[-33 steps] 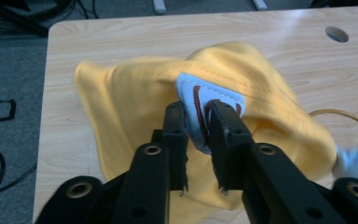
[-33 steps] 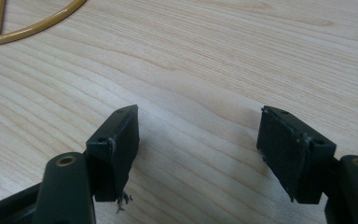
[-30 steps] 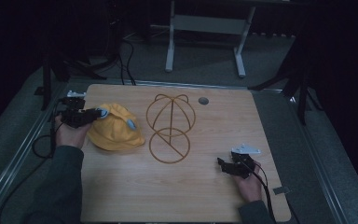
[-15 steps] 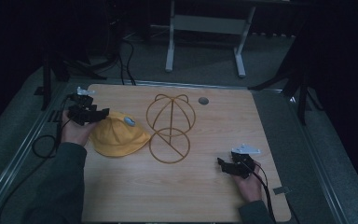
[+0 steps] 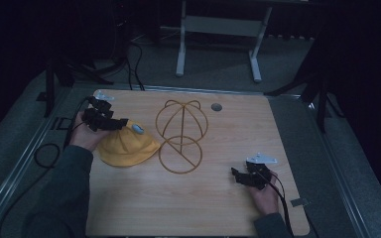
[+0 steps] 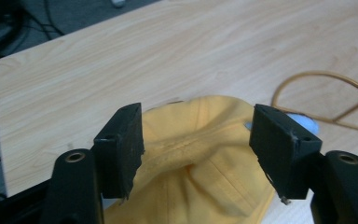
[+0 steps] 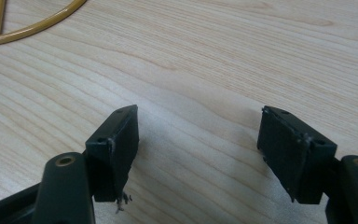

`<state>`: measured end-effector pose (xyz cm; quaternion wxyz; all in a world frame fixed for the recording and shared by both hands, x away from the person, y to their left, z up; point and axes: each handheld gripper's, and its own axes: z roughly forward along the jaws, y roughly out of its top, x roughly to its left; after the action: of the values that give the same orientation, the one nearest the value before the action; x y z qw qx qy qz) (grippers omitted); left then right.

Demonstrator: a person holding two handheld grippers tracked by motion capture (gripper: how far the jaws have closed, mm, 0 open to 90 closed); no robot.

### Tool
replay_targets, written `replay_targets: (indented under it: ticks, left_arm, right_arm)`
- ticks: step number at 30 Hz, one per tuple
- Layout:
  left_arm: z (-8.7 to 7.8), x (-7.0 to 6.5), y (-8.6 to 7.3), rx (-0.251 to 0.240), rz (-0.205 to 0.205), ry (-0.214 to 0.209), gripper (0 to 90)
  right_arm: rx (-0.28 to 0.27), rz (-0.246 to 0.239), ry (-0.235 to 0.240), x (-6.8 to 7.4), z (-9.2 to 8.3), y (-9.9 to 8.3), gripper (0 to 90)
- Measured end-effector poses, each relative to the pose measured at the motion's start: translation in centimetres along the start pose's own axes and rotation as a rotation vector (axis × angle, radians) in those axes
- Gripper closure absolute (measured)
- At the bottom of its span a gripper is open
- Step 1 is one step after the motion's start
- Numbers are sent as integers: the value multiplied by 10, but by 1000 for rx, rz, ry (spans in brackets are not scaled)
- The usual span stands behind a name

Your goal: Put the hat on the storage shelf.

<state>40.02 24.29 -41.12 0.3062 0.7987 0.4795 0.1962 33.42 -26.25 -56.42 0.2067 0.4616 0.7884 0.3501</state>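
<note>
Yellow hat [image 5: 126, 147] lies left of centre on the surface [image 5: 198, 208], touching the wire stand [image 5: 181, 136]. My left hand-held gripper [image 6: 196, 140] has just been opening over its fabric, gripping nothing; right hand-held gripper [image 7: 198, 144] wide open, empty.

No text, label, brand, number or sign could be read anywhere. The yellow hat [image 5: 126, 148] carried a small pale blue patch [image 6: 303, 123], but it was too blurred and too far hidden behind the claw to show any lettering, and the wooden tabletop [image 5: 188, 198] bore no markings.
</note>
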Motion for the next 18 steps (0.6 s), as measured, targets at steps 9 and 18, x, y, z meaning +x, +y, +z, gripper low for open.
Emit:
replay_targets:
  ticks: [9,18]
  left_arm:
    - [8,5,-6,56,98,-10,298]
    - [19,4,-11,92,180,-9,298]
  right_arm:
    - [0,0,0,0,0,0,291]
    - [0,0,0,0,0,0,291]
